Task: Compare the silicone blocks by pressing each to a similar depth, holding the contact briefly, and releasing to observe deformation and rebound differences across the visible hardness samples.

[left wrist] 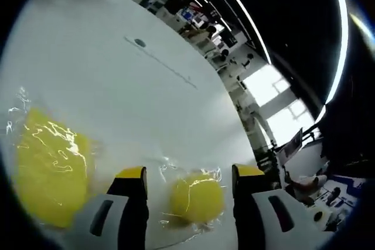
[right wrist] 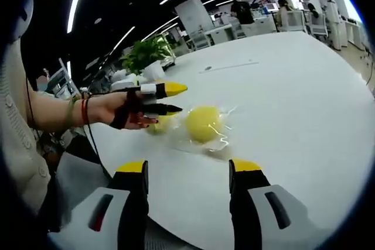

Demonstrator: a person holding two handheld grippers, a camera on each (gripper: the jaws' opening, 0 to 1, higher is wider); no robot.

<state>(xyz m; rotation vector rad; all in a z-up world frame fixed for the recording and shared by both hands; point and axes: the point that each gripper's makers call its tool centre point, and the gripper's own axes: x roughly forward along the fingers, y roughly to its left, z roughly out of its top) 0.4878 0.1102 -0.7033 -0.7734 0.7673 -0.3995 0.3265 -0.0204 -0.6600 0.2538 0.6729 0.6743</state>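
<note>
A round yellow silicone block (left wrist: pixel 196 198) in clear plastic wrap lies on the white table (left wrist: pixel 117 86), just ahead of my left gripper (left wrist: pixel 190 173). That gripper is open, and its yellow-tipped jaws stand to either side of the block without touching it. A larger wrapped yellow block (left wrist: pixel 50 168) lies to the left. In the right gripper view, my right gripper (right wrist: pixel 188 167) is open and empty, a short way back from the round block (right wrist: pixel 202 122). A hand holds the left gripper (right wrist: pixel 174 99) just left of that block, with a second yellow block (right wrist: pixel 155 125) partly hidden behind the hand.
The table (right wrist: pixel 293 86) stretches far ahead, with a round cable port (left wrist: pixel 139 43) in it. Its near edge runs close under my right jaws. A potted plant (right wrist: pixel 146 54) stands beyond the table's left side. Desks and people are at the back of the room.
</note>
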